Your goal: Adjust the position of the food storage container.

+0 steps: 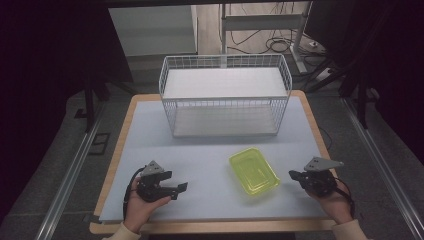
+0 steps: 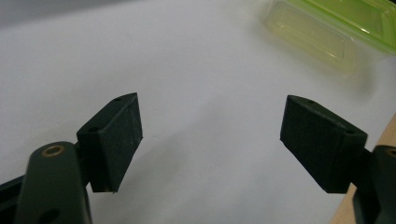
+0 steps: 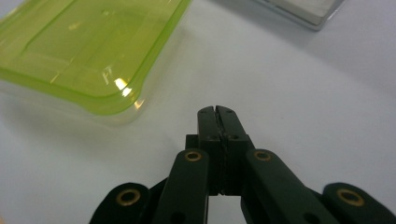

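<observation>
- Two grippers we hold low over bench (image 1: 150, 135) near edge.
- Left gripper (image 1: 181, 190) jaws spread, empty.
- Right gripper (image 1: 292, 174) jaws pressed together, empty.
- Yellow-green container (image 1: 253, 171) between them, right of centre.
- Wire basket (image 1: 225, 95) at far edge.

A translucent yellow-green plastic container (image 1: 253, 171) lies open side up on the pale tabletop (image 1: 210, 150), near the front and right of centre; it is rectangular with rounded corners and a brighter green rim (its walls look paler), and it sits turned at an angle to the table's edges; a white wire basket (image 1: 225, 95) stands well behind it, upright, with a white shelf inside.
</observation>
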`<action>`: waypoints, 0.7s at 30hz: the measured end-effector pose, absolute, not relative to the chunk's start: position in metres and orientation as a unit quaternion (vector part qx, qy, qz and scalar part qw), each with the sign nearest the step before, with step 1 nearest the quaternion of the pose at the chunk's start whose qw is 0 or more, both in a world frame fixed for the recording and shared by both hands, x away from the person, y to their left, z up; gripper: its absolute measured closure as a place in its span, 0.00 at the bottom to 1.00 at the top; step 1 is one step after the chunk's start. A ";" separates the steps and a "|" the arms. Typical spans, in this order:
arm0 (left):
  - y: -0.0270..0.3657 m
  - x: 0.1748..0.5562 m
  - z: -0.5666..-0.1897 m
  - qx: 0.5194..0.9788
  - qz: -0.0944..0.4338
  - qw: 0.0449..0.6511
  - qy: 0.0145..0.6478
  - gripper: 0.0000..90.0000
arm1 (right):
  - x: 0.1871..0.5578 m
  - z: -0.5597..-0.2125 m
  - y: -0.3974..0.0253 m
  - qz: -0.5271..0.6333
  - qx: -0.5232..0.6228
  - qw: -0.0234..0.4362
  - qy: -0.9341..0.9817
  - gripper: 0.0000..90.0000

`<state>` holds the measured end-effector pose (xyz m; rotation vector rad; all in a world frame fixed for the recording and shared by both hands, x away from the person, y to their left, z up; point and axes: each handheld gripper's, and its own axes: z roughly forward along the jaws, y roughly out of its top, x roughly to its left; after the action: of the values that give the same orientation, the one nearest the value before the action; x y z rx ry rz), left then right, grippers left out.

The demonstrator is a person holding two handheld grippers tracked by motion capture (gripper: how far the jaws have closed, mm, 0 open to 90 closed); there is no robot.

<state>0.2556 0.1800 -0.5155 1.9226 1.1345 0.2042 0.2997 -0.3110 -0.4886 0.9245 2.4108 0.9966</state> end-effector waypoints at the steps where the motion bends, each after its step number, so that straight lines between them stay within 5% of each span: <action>1: 0.180 0.255 -0.516 0.772 0.081 0.435 0.456 0.23 | 0.299 -0.490 -0.309 0.348 0.322 0.185 0.861 1.00; 21: 0.181 0.255 -0.517 0.773 0.080 0.434 0.456 0.23 | 0.289 -0.506 -0.286 0.333 0.251 0.112 0.902 1.00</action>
<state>0.2549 0.1811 -0.5170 1.9241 1.1353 0.1987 0.2891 -0.2859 -0.5059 0.7356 2.6476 0.9763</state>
